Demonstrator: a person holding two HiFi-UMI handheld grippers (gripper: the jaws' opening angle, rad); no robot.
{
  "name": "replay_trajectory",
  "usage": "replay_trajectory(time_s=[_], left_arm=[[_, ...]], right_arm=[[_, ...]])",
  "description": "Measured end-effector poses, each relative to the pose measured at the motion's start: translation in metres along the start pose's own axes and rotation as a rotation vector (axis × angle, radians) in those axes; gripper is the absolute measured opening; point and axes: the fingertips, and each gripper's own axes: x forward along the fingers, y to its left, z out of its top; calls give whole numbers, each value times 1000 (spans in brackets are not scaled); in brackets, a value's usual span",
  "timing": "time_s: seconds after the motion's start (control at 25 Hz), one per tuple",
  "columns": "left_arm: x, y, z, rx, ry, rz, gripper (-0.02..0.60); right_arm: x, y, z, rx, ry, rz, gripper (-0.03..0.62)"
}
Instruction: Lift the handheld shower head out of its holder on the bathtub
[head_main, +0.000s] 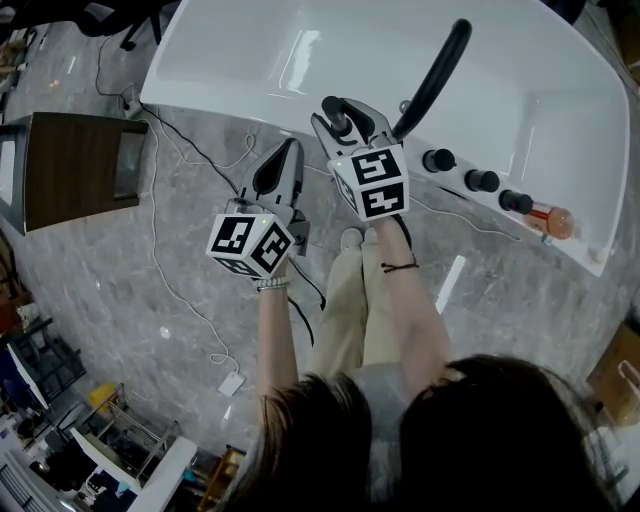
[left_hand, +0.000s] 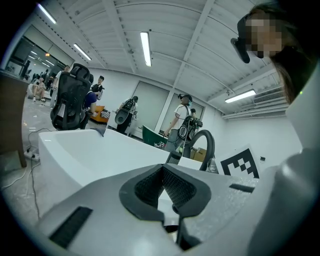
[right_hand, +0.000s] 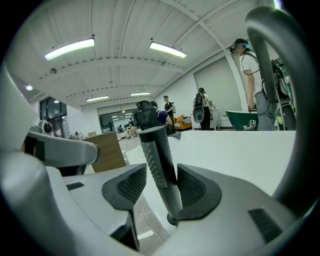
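Our right claw (right_hand: 159, 186) is wide open and straddles the shower head (right_hand: 154, 150). That stands in its holder (right_hand: 172, 218) on the bathtub (head_main: 250, 60) rim, approx 12 o'clock from centre in head view. Left claw (left_hand: 163, 175) is closed w/ nothing in it, at 8 o'clock of the right one.

Risks, as we judge them:
- The rod sits nearer the right pad, so an off-centre close could tip it or give a weak pinch that slips.
- Pulling at an angle could jam it in the holder.
- The black faucet (head_main: 435, 75) at 1 o'clock is near enough to bump.

The head is a slim dark stick, nearly upright w/ a slight lean, and has a dotted spray strip down one side.
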Motion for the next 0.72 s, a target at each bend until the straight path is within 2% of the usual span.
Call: replay_trajectory(time_s=[0.4,0.72], left_arm=[[-1,-1,1,-5,-2,-1,5],[0,-4,5,2,-2,-2,5]], right_arm=[[4,-4,-6,-63,76,2,146],[-1,-5,-5,-48,59,-35,141]])
